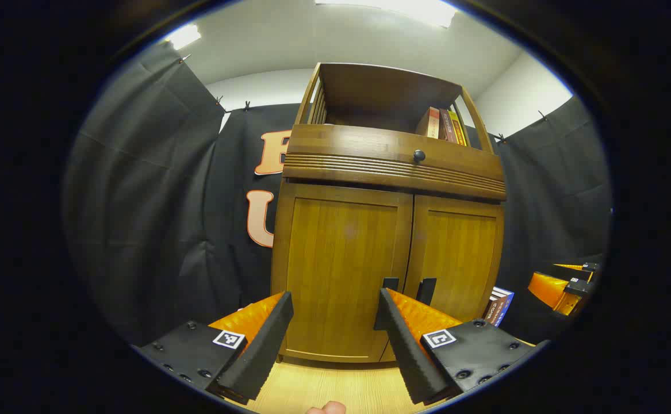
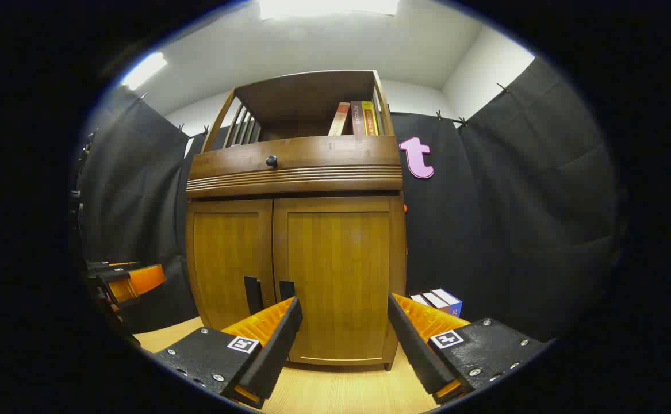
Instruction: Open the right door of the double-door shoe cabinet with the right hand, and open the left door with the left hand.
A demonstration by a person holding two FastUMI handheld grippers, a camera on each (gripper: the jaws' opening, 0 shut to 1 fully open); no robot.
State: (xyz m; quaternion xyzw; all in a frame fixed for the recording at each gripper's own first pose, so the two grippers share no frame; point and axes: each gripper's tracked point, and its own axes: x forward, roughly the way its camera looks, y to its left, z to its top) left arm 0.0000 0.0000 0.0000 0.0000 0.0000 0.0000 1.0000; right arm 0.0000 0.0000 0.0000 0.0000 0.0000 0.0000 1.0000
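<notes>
The fingers (image 1: pixel 266 339) of the left gripper (image 1: pixel 332 339) are spread wide with nothing between them, pointing at the left door (image 1: pixel 341 270) of the shoe cabinet (image 1: pixel 392 167), which stands at twelve o'clock on the desk (image 1: pixel 324 388). The right gripper (image 2: pixel 341 339) is spread just the same before the right door (image 2: pixel 341 276). Both doors are shut, their two dark handles (image 2: pixel 253 294) side by side at the middle seam. Books (image 2: pixel 361 118) lean in the top shelf; more books (image 2: pixel 441 300) lie at the cabinet's four o'clock
</notes>
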